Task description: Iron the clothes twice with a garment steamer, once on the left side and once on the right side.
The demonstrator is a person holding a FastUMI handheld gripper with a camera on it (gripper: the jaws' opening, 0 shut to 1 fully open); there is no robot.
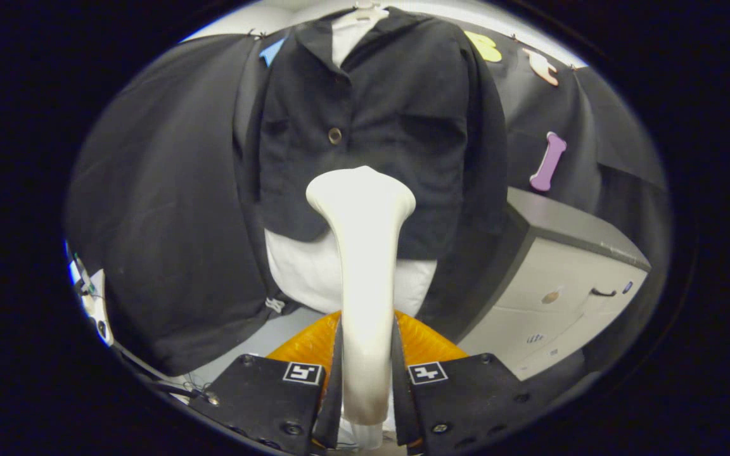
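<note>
booth, dark jacket (365, 120) hanging | your gripper (365, 380) clamps the steamer (362, 253), head low-centre | next: probably slide to a side

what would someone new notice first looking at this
First the white garment steamer, clamped between the fingers of the tongs and rising straight ahead of them, its flared head up against the clothes. Right beyond it hangs a dark buttoned jacket over a white garment, in front of the booth's black cloth wall. A pale cabinet stands off to the right of the jacket.
</note>
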